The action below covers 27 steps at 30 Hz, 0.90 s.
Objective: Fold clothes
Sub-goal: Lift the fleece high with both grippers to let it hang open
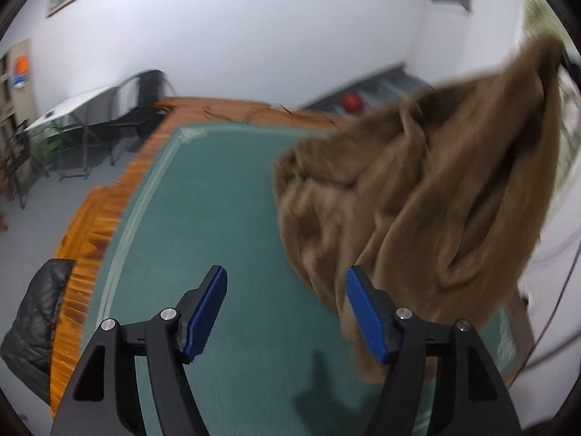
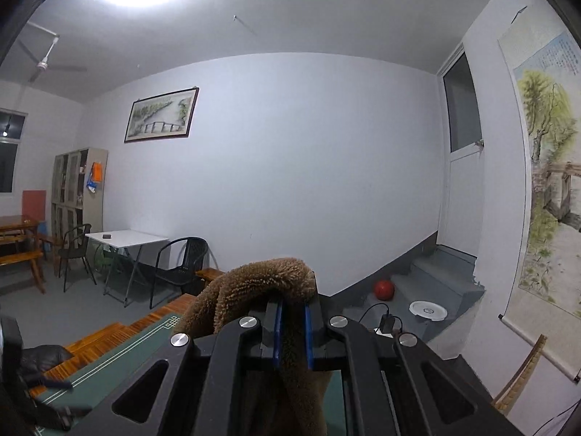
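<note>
- Your left gripper (image 1: pixel 287 312) is spread wide with nothing between its 2 blue pads (image 1: pixel 207 312); it hangs over the green mat (image 1: pixel 203 225).
- Your right gripper (image 2: pixel 292 330) is clamped on a fold of the brown fleece (image 2: pixel 265 279), which bulges up over the fingertips and also hangs down between the arms.
- From the left view, the fleece (image 1: pixel 417 196) hangs raised from its top right corner, bunched and blurred, with its lower edge just behind the right pad; you cannot tell whether it touches the mat.
- The mat covers a wooden table (image 1: pixel 87 232), whose orange rim shows along the left and far sides.
- A black padded jacket (image 1: pixel 32 323) sits at the table's left edge.
- Beyond the table, against the wall, lie a red ball (image 2: pixel 384 289) near grey steps, a black chair (image 2: pixel 181 265) and a white folding table (image 2: pixel 127 238).
</note>
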Available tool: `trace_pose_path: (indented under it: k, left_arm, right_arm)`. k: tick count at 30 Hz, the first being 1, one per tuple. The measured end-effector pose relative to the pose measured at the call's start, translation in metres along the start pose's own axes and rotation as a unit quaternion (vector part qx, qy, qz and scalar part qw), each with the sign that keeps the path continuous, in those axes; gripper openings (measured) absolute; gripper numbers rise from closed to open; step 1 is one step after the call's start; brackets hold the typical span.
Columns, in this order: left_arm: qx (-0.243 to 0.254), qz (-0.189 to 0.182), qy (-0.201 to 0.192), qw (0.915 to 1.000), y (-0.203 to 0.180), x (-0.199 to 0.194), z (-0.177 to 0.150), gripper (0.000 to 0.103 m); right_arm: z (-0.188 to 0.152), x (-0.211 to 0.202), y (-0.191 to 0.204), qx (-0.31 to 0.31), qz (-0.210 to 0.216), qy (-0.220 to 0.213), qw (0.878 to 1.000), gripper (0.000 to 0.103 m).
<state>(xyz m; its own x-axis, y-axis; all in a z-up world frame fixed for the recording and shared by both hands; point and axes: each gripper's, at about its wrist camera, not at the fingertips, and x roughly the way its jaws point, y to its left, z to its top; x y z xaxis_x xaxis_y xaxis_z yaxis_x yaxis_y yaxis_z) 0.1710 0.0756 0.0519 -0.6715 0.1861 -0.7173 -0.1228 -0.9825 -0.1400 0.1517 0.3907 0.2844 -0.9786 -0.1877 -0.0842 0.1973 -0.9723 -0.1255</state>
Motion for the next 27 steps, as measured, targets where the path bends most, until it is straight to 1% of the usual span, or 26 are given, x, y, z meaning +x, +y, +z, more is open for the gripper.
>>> trace_pose_path:
  k: [4,8,13,18,20,22,25,27]
  left_arm:
    - [0.047,-0.046,0.017,0.9977,-0.019,0.002,-0.018,0.072]
    - [0.082,-0.090,0.030,0.9921,-0.035,0.002,-0.029,0.072]
    - [0.124,-0.140,0.048,0.9811,-0.055,0.003,-0.043,0.074]
    - [0.162,-0.179,0.063,0.9684,-0.076,0.007,-0.056,0.074]
    - [0.177,-0.182,0.065,0.9650,-0.086,0.010,-0.059,0.074]
    - [0.193,-0.173,0.064,0.9638,-0.095,0.018,-0.061,0.074]
    - [0.209,-0.149,0.068,0.9640,-0.105,0.034,-0.064,0.074]
    - [0.203,-0.148,0.072,0.9652,-0.105,0.042,-0.064,0.074]
  right_arm:
    - [-0.005,0.000,0.001,-0.010,0.000,0.003,1.000,0.010]
    - [-0.007,0.005,0.005,-0.002,0.003,0.010,1.000,0.010]
    - [-0.007,0.010,0.014,0.000,0.005,0.012,1.000,0.010]
    - [-0.006,0.020,0.025,-0.006,0.008,0.014,1.000,0.010]
    - [-0.006,0.023,0.028,-0.007,0.010,0.015,1.000,0.010]
    - [-0.006,0.025,0.031,-0.006,0.013,0.016,1.000,0.010]
    - [-0.005,0.026,0.033,-0.003,0.018,0.014,1.000,0.010]
    - [-0.005,0.027,0.034,-0.003,0.019,0.011,1.000,0.010]
